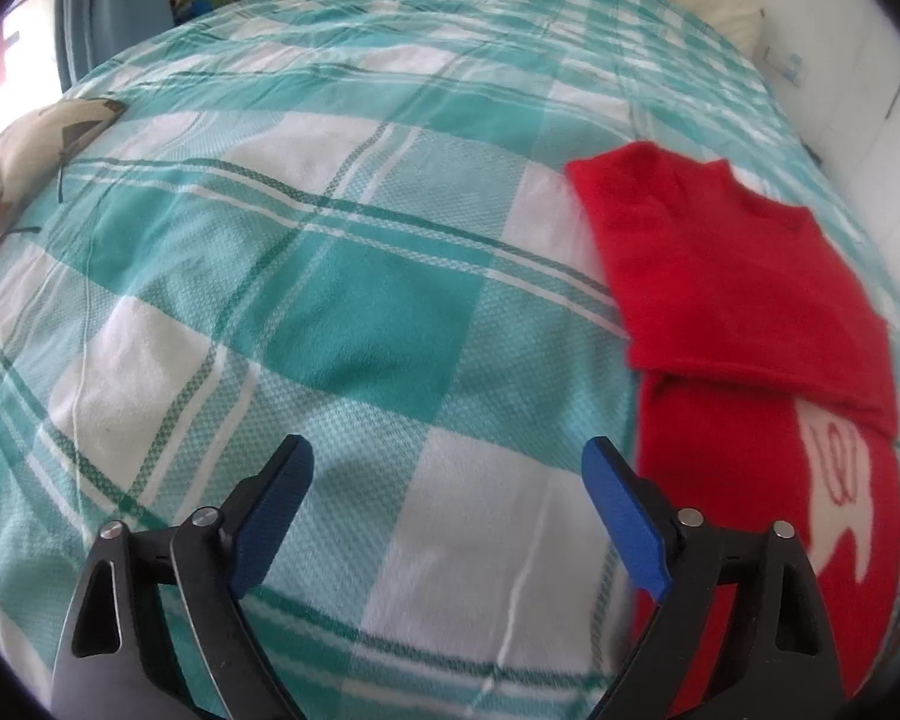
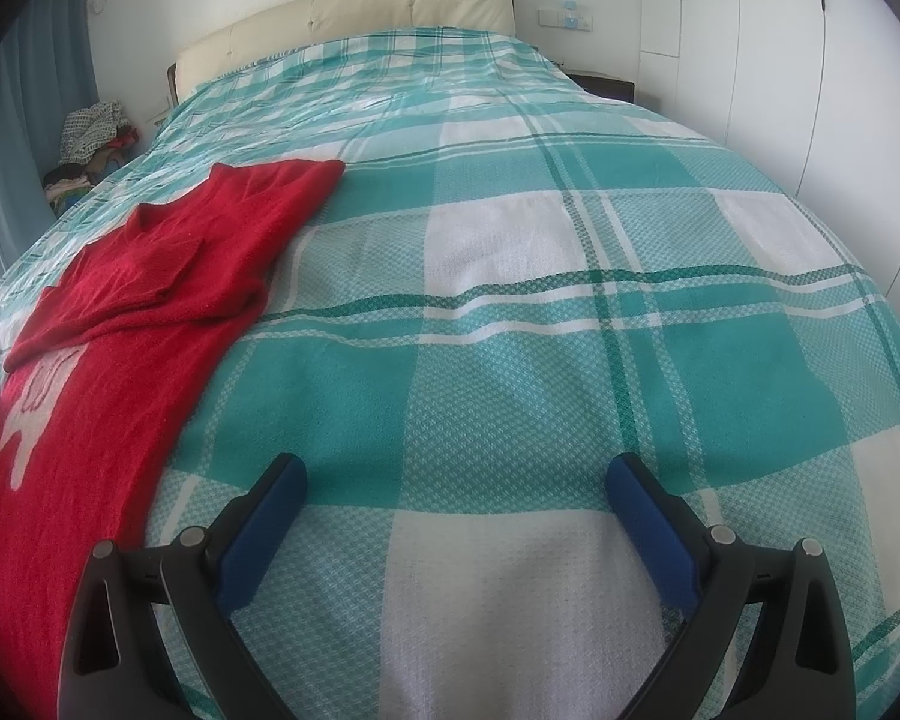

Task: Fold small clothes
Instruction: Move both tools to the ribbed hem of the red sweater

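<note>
The red fuzzy knit sweater [image 1: 720,276] is lying flat on the bed's teal-and-white checked woven blanket [image 1: 330,276], its long axis running from the near edge toward the cream padded headboard [image 2: 390,6]. The neckline is pointing toward the headboard, and both sleeves are lying folded across the chest. The left tool [image 1: 447,456] is hovering with its blue-padded fingers spread, gripping nothing; the sweater is lying just beside its right finger. The right tool [image 2: 456,474] is also standing spread and empty above bare blanket. Only the left wrist view is showing a patterned cushion [image 1: 36,138]; only the right wrist view is showing white wardrobe doors [image 2: 780,60].
</note>
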`<control>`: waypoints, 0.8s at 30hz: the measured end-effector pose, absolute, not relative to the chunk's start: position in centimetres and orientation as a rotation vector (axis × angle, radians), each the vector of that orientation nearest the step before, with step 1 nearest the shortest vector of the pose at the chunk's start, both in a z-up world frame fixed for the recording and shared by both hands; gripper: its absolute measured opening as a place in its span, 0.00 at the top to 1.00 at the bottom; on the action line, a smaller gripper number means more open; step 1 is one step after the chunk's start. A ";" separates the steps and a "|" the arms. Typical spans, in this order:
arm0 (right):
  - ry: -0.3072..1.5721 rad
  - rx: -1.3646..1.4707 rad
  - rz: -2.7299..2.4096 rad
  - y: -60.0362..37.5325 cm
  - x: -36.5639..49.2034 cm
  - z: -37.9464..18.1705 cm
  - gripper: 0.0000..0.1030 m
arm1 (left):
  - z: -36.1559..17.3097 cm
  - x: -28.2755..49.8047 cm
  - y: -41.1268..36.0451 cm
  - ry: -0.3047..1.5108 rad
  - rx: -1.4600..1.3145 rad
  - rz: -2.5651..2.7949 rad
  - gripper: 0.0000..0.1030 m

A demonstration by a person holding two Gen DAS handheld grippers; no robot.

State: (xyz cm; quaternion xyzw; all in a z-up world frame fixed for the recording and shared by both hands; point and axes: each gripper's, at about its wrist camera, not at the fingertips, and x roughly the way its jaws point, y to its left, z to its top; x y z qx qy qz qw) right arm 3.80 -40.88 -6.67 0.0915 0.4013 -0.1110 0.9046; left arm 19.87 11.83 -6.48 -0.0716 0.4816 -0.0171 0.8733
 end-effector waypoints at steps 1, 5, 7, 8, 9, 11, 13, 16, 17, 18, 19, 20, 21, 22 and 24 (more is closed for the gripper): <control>0.835 0.200 -0.209 -40.7 3.0 -5.8 0.04 | -5.2 18.1 11.7 0.997 -0.145 -0.088 0.11; 0.842 0.234 0.000 -38.1 -1.7 -2.3 0.04 | -2.7 10.2 9.7 1.037 -0.050 -0.310 0.06; 0.893 0.270 0.116 -36.3 -3.6 -1.9 0.04 | -3.5 7.1 8.2 1.102 -0.001 -0.375 0.06; 0.914 0.293 0.169 -35.4 -4.5 -1.9 0.04 | -4.2 5.9 7.6 1.129 0.016 -0.389 0.07; 0.933 0.310 0.212 -34.3 -5.2 -2.1 0.04 | -4.8 5.1 7.1 1.150 0.026 -0.393 0.07; 0.972 0.327 0.265 -32.7 -6.3 -2.8 0.04 | -5.9 4.1 6.3 1.175 0.034 -0.385 0.16; 1.016 0.339 0.292 -31.5 -7.1 -3.8 0.05 | -6.4 3.9 5.8 1.163 0.049 -0.341 0.20; 1.032 0.306 0.271 -30.8 -7.9 -5.0 0.05 | -6.3 3.7 5.2 1.138 0.067 -0.290 0.19; 1.033 0.310 0.263 -30.8 -8.1 -5.3 0.05 | -6.3 3.6 5.0 1.129 0.080 -0.276 0.18; 1.033 0.322 0.258 -30.9 -8.2 -5.5 0.05 | -6.3 3.5 4.9 1.119 0.096 -0.261 0.17; 1.031 0.336 0.255 -31.0 -8.2 -5.7 0.05 | -6.3 3.4 4.7 1.111 0.112 -0.245 0.14; 1.029 0.347 0.249 -31.2 -8.2 -5.8 0.05 | -6.3 3.3 4.6 1.105 0.124 -0.232 0.13; 1.030 0.353 0.241 -31.3 -8.3 -5.9 0.05 | -6.4 3.2 4.5 1.101 0.132 -0.226 0.12; 1.034 0.355 0.235 -31.4 -8.1 -5.9 0.05 | -6.4 3.2 4.4 1.099 0.136 -0.223 0.12; 1.042 0.353 0.229 -31.4 -7.7 -6.1 0.05 | -6.5 3.2 4.5 1.100 0.141 -0.217 0.11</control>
